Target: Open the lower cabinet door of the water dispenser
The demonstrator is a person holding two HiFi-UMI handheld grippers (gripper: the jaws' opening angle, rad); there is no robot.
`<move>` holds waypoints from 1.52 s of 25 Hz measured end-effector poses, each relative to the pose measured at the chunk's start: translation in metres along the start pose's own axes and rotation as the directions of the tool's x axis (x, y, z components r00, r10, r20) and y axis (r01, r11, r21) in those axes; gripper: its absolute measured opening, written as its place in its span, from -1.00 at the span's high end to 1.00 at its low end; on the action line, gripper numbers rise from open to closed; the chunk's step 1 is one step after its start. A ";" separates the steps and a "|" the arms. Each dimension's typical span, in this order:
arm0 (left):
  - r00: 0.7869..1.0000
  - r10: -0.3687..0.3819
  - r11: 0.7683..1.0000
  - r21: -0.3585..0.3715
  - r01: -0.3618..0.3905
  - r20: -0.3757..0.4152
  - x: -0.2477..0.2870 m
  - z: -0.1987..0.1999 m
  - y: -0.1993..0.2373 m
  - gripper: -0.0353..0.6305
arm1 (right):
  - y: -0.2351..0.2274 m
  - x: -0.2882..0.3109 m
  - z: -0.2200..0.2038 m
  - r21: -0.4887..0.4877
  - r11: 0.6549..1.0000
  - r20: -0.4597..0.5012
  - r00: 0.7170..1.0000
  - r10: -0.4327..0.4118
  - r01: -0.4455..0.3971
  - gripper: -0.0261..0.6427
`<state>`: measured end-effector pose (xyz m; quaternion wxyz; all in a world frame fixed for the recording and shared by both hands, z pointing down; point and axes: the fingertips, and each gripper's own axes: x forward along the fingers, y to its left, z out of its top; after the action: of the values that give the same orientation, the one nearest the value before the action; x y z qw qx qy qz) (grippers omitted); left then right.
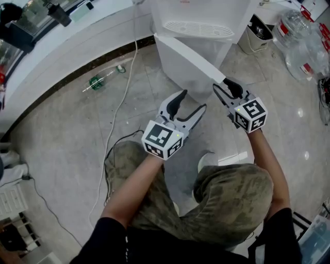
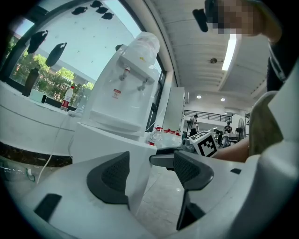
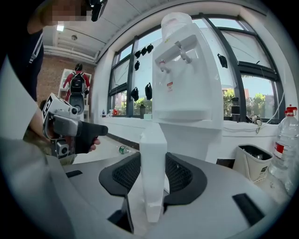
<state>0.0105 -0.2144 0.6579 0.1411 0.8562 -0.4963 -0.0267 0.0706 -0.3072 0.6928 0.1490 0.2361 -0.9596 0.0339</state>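
White lower cabinet door (image 1: 192, 58) of the water dispenser (image 1: 198, 13): it stands swung well out from the cabinet front, over the tiled floor (image 1: 134, 98). Its free edge points toward me. My right gripper (image 1: 227, 87) is clamped on that free edge, with both pads against the panel. My left gripper (image 1: 192, 101) hangs near the door, jaws apart and holding nothing. In my judgement the opening is largely done. What remains is any last swing, then release.

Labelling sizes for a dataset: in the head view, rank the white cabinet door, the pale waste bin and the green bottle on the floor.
Largest to smallest:
1. white cabinet door
2. pale waste bin
3. green bottle
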 end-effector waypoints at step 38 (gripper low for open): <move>0.992 0.115 0.991 -0.072 -0.111 0.051 -0.074 0.012 0.030 0.03 | 0.141 0.053 0.003 -0.006 0.918 -0.317 0.872 0.374 -0.397 0.36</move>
<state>-0.0550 -0.1673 0.6475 0.1583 0.8203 -0.5464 -0.0591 -0.0409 -0.2061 0.7064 0.2957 0.0263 -0.9527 0.0654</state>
